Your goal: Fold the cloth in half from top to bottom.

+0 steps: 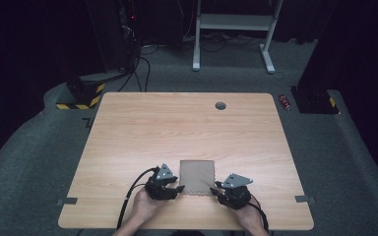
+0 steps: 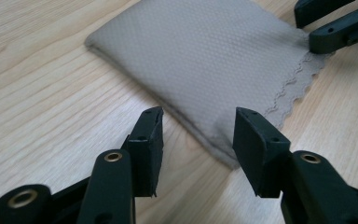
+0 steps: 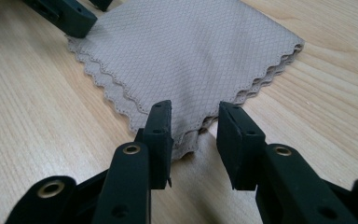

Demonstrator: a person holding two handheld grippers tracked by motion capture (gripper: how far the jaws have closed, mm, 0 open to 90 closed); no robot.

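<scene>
Right gripper view: folded cloth (image 3: 191,60) layered scalloped edges, jaws apart

A light wooden table (image 1: 187,132) stood on grey carpet in a dark room. Near its front edge lay a folded beige cloth (image 1: 197,177), flat and square to the table. The left gripper (image 1: 177,188) sat at the cloth's near left corner, the right gripper (image 1: 217,186) at its near right corner, each held by a hand entering from below.
</scene>
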